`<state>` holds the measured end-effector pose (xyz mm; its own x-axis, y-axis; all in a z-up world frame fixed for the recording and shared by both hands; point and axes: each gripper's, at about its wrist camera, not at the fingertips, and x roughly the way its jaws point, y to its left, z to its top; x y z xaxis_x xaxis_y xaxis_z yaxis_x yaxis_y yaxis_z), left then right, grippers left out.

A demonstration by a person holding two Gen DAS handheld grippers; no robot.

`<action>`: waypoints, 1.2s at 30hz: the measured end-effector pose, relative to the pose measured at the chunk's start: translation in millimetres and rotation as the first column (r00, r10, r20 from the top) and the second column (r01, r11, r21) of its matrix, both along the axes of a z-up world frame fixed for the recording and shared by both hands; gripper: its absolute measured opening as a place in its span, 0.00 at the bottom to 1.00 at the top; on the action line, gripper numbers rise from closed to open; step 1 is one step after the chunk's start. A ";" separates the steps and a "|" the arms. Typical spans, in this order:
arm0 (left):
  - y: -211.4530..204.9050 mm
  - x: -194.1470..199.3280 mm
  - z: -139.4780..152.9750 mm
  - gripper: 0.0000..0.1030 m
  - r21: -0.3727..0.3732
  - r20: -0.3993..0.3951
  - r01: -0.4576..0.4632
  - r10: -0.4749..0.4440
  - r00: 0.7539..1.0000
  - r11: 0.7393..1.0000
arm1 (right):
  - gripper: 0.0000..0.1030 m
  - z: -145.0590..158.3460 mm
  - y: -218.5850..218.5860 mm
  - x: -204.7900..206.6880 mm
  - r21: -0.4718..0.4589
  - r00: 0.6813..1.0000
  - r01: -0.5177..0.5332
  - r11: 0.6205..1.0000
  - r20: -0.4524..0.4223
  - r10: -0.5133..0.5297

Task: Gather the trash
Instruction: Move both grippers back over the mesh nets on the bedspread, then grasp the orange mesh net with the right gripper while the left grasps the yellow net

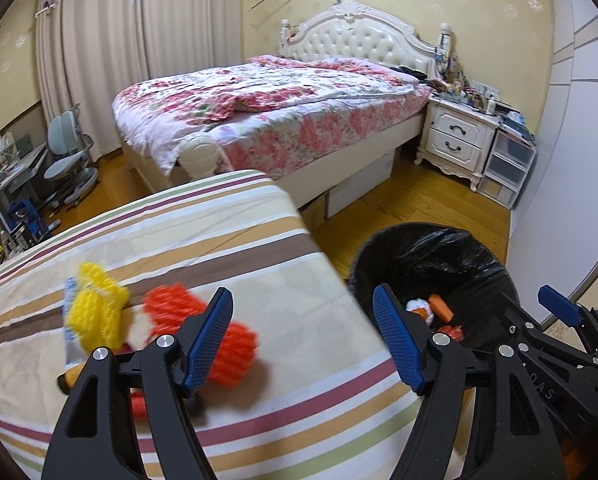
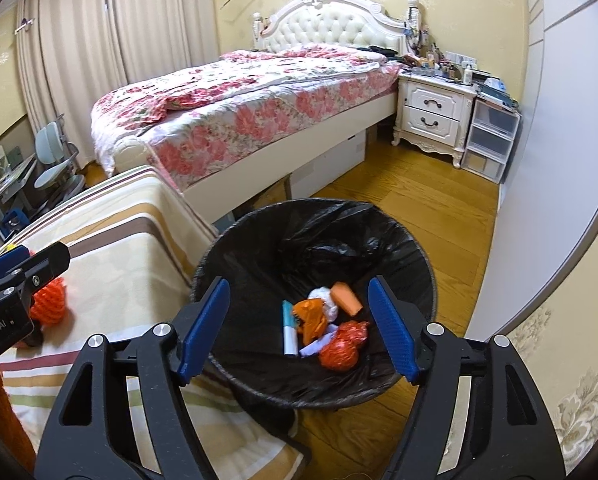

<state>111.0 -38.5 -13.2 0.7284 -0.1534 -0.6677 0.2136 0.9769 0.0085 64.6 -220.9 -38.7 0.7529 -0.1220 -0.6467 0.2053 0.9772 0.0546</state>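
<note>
L gripper: black plastic frame w/ two ribbed blue pads, jaws wide apart, nothing between them, pads touch nothing. Angled fwd and down. In the right wrist view its tip pokes in at the left edge.

R gripper: same build, blue pads spread wide, nothing gripped. Also tilted fwd/down. Seen from the left wrist view it sits just beside the L one, at right, roughly parallel.
</note>
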 end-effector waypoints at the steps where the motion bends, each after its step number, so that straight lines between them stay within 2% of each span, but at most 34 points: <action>1: 6.4 -2.3 0.5 0.69 0.001 -0.001 -0.012 0.012 1.000 1.000 | 0.68 0.7 5.9 -1.2 -0.002 1.000 -0.013 1.000 0.001 0.013; 10: 75.3 -19.1 2.6 0.69 0.008 0.007 -0.150 0.150 0.989 0.989 | 0.68 6.3 62.8 -6.4 -0.001 0.991 -0.137 0.991 0.005 0.137; 22: 153.5 -34.8 0.9 0.69 0.001 0.006 -0.299 0.299 0.954 0.954 | 0.68 13.2 142.6 0.4 -0.025 0.955 -0.298 0.954 -0.001 0.298; 29: 186.2 -36.7 -3.6 0.69 -0.006 -0.014 -0.348 0.348 0.937 0.937 | 0.68 10.0 183.1 16.4 -0.024 0.930 -0.368 0.930 -0.028 0.367; 36: 194.3 -33.1 -3.1 0.69 -0.015 -0.026 -0.355 0.355 0.935 0.935 | 0.68 -1.7 205.3 36.7 -0.034 0.917 -0.395 0.918 -0.072 0.392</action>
<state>77.9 155.7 -16.3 0.7230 0.0995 -0.6837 -0.1475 0.9890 -0.0121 101.4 -15.6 -40.3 0.7045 0.1444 -0.6949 -0.1948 0.9808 0.0063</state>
